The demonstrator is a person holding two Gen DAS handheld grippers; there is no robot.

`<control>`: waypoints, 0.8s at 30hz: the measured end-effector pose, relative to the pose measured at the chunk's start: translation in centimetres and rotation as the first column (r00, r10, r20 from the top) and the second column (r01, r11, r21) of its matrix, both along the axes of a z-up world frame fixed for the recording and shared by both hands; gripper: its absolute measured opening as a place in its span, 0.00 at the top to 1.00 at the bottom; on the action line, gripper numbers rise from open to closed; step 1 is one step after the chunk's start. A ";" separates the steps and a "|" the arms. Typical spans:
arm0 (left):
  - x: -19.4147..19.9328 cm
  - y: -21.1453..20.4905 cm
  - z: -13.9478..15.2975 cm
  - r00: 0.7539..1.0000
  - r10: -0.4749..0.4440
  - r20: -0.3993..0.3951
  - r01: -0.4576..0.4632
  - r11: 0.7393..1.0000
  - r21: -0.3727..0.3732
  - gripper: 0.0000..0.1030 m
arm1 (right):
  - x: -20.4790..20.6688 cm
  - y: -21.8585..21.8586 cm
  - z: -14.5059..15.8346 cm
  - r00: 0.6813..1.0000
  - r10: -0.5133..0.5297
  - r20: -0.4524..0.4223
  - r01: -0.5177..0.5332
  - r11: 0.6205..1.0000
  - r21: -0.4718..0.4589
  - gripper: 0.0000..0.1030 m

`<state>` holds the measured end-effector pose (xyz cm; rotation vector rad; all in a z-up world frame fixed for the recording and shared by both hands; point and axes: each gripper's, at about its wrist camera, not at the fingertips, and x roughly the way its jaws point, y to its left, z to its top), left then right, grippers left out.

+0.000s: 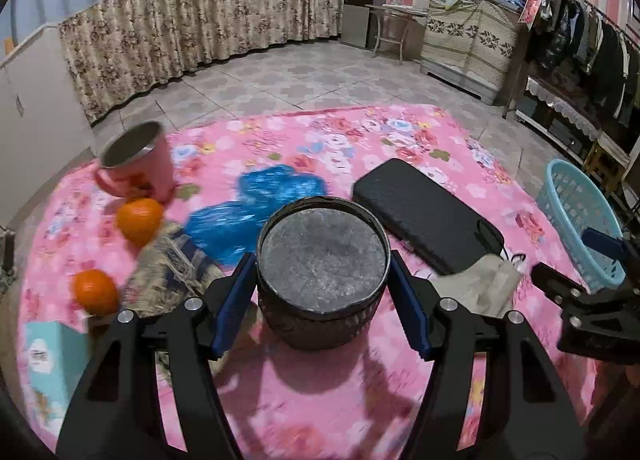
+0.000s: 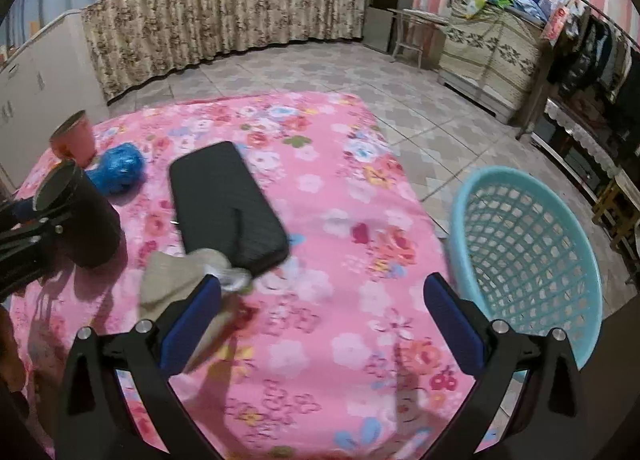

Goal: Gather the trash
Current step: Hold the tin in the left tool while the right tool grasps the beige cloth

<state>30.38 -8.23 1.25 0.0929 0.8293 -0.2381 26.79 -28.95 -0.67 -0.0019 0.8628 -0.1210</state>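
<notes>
My left gripper [image 1: 322, 284] is shut on a dark round canister [image 1: 322, 260] with a grey lid, held just above the pink floral table cover; the canister also shows in the right wrist view [image 2: 78, 215]. My right gripper [image 2: 322, 320] is open and empty over the cover, beside a light blue mesh basket [image 2: 532, 260] at the table's right edge. A crumpled beige rag [image 2: 176, 280] with a white scrap lies by its left finger. A blue plastic bag [image 1: 260, 207] lies behind the canister.
A black flat case [image 2: 224, 207] lies mid-table. A pink mug [image 1: 136, 159], two oranges [image 1: 140, 219], a patterned cloth [image 1: 176, 272] and a teal tissue box [image 1: 52, 364] sit at the left. The basket [image 1: 580, 219] stands off the right edge.
</notes>
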 end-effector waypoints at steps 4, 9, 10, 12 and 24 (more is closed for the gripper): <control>-2.1 2.6 1.0 1.000 0.028 0.004 -0.028 0.999 0.020 0.38 | 0.3 2.6 -0.5 0.999 0.046 -0.012 -0.046 0.999 0.005 0.04; -5.0 4.9 2.3 0.999 0.040 0.017 -0.041 0.999 0.033 0.38 | 0.8 5.2 -1.3 0.997 0.065 -0.043 -0.065 0.998 0.005 0.04; -5.4 5.2 2.5 0.999 0.039 0.022 -0.040 0.999 0.032 0.38 | 0.8 5.4 -1.4 0.997 0.064 -0.047 -0.064 0.998 0.009 0.04; -6.1 5.9 2.7 0.998 0.046 0.032 -0.047 0.998 0.031 0.38 | 0.9 5.9 -1.8 0.997 0.060 -0.056 -0.059 0.998 0.020 0.04; -6.6 7.1 1.9 0.998 0.056 0.022 -0.057 0.997 0.054 0.38 | 1.3 7.9 -2.9 0.990 0.098 -0.102 -0.093 0.995 0.047 0.40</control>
